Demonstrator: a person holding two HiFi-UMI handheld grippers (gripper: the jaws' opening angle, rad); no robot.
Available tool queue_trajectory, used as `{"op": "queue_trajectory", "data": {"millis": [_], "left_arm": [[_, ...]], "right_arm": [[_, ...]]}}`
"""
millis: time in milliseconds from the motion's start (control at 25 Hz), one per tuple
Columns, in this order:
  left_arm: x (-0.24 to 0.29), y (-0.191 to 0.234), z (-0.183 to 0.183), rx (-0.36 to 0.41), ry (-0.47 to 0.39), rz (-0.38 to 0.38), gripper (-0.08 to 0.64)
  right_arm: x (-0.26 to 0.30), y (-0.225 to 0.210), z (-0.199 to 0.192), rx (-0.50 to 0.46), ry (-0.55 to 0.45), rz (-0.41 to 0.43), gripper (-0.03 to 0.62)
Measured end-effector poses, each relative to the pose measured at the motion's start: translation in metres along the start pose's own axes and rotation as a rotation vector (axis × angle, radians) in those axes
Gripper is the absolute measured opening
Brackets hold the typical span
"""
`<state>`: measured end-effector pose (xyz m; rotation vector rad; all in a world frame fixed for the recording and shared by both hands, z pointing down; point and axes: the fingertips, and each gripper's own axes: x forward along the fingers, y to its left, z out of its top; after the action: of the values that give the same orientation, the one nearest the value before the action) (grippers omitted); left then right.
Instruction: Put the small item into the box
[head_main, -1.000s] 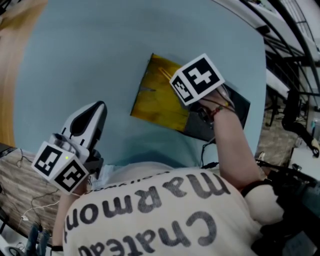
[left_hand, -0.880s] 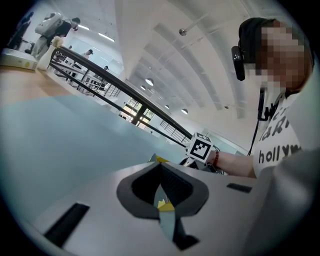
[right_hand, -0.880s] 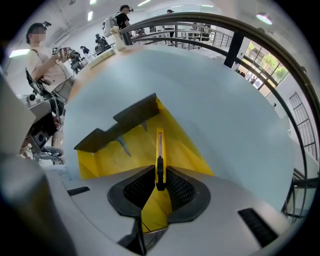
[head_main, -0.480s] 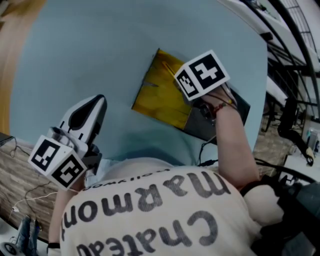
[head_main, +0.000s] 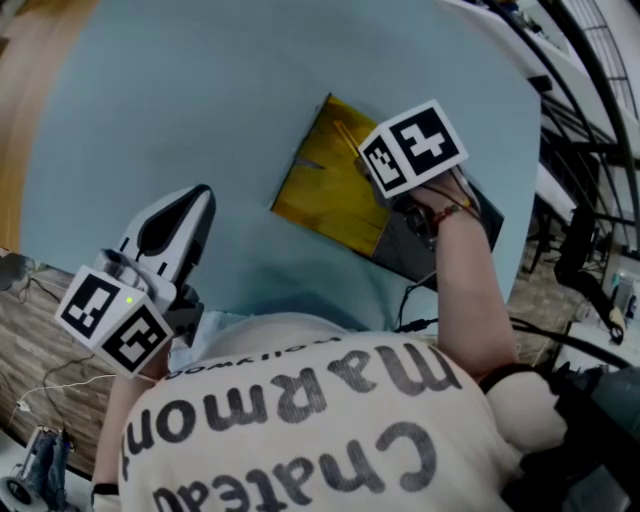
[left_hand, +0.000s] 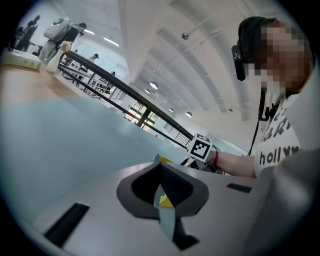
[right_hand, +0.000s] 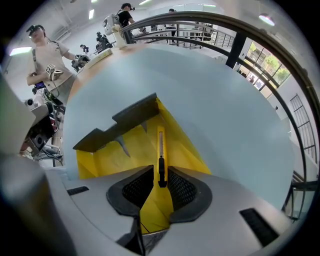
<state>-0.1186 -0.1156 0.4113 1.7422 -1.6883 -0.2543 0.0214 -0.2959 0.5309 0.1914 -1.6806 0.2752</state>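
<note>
An open yellow box (head_main: 322, 190) (right_hand: 125, 150) lies on the pale blue table (head_main: 200, 100), its dark lid (head_main: 405, 250) folded out toward me. My right gripper (head_main: 365, 152) (right_hand: 160, 172) hangs over the box, shut on a slim yellow utility knife (right_hand: 160, 147) with a black slider. The blade end points out over the box floor. At the table's near left edge, well clear of the box, my left gripper (head_main: 198, 198) (left_hand: 160, 170) is shut with nothing held. In the left gripper view, the right gripper's marker cube (left_hand: 200, 148) shows behind the box's corner (left_hand: 164, 161).
The table's round edge drops to a wooden floor (head_main: 25, 120) on the left and to dark frames and cables (head_main: 580, 230) on the right. In the right gripper view, another person (right_hand: 47, 62) stands beyond the table near a cluttered bench, and a railing (right_hand: 240, 35) curves behind.
Only my head view has drifted a little. Both grippers keep their places relative to the box, and the right one still holds the knife.
</note>
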Motion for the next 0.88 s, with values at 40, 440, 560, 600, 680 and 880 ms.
{"op": "queue_trajectory", "data": {"millis": [40,440,560,600,680,880], "left_arm": [[-0.003,0.001,0.0,-0.003,-0.002,0.004,0.002],[-0.017,0.002,0.003,0.022,0.011,-0.018,0.002],[-0.019,-0.002,0.008,0.055,-0.004,-0.037,0.003],[-0.023,-0.002,0.01,0.065,-0.01,-0.042,0.002],[-0.033,-0.001,0.017,0.075,-0.025,-0.055,0.003],[-0.071,-0.004,0.039,0.097,-0.063,-0.08,0.002]], "right_arm": [[0.0,0.001,0.0,0.0,-0.001,0.0,0.104],[-0.021,0.004,0.019,0.062,-0.181,-0.044,0.109],[-0.027,-0.003,0.022,0.105,-0.253,-0.075,0.106],[-0.029,-0.004,0.023,0.123,-0.275,-0.084,0.095],[-0.039,-0.003,0.027,0.164,-0.342,-0.11,0.08],[-0.081,0.013,0.035,0.249,-0.654,-0.152,0.074]]}}
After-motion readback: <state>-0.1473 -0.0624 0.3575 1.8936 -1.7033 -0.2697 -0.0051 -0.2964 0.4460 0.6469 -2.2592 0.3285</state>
